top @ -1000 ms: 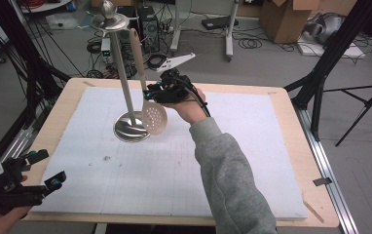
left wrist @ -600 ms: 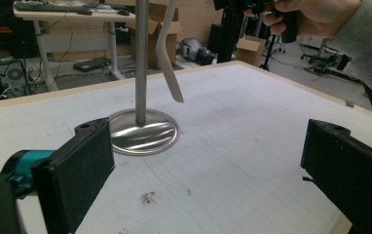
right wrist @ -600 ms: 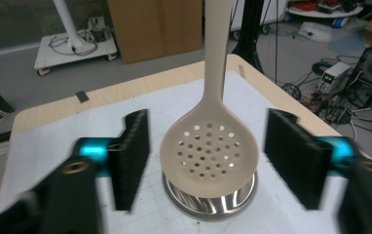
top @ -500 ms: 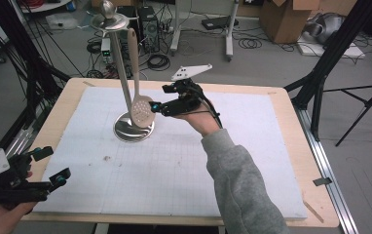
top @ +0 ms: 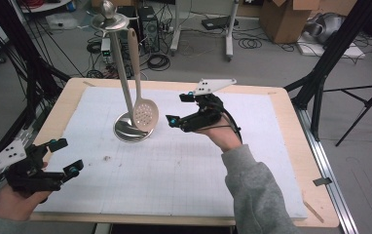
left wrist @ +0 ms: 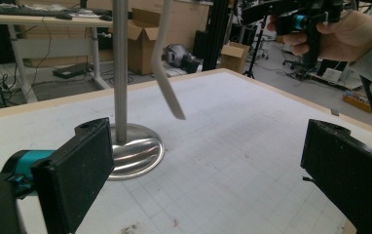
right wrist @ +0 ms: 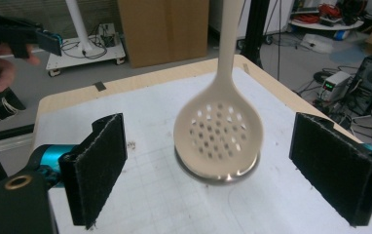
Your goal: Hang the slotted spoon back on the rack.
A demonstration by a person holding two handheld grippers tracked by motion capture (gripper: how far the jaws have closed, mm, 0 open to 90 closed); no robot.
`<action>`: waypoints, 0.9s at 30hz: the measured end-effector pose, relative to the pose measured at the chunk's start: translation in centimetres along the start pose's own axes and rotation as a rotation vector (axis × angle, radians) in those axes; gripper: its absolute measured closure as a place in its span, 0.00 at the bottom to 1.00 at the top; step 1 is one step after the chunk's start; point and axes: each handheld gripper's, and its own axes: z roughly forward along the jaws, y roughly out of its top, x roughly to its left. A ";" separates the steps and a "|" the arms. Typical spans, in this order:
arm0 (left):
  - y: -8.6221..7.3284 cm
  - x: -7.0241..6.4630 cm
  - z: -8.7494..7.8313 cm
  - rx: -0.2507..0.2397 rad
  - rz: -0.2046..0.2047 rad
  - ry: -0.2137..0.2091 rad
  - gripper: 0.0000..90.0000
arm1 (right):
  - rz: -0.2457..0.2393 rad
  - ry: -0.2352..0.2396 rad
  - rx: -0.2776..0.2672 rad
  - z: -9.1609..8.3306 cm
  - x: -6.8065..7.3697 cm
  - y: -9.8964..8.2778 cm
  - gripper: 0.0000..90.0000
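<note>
A lab: cardboard boxes [top: 284, 17], floor cables [top: 252, 43], tripod [top: 364, 105].

slotted spoon [right wrist: 218, 131] bowl blurred, handle cut by top edge | stand base [right wrist: 216, 176] mostly hidden behind it

The spoon [top: 144, 115] hangs from the stand [top: 120, 83] at the surface's [top: 271, 195] far left; my right tongs [top: 178, 108] are just right of it, my left tongs [top: 66, 156] near the front-left corner.

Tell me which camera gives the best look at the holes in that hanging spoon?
The right gripper view: the spoon faces the camera, close, between the open right claw, so its holes show clearly. The high view shows the whole spoon hanging from the stand, holes small. The left gripper view catches it edge-on, no holes.
</note>
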 end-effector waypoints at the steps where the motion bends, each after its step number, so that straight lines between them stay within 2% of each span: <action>1: 0.1 0.0 0.2 -0.004 0.000 0.000 0.06 | 0.005 -0.004 -0.003 -0.4 0.0 -0.3 0.14; 10: 0.2 0.4 1.2 -0.002 -0.004 -0.007 0.06 | 0.037 -0.047 -0.036 -3.8 -0.5 -2.6 0.14; 15: 0.2 0.7 1.4 -0.008 -0.005 -0.004 0.06 | 0.039 -0.071 -0.039 -4.9 -0.7 -3.4 0.13; 24: 0.3 0.8 1.6 -0.021 -0.001 -0.005 0.06 | 0.042 -0.074 -0.023 -6.4 0.0 -5.1 0.12; 27: 0.3 0.8 1.7 -0.020 0.002 -0.009 0.06 | 0.056 -0.075 -0.035 -7.1 0.0 -5.9 0.12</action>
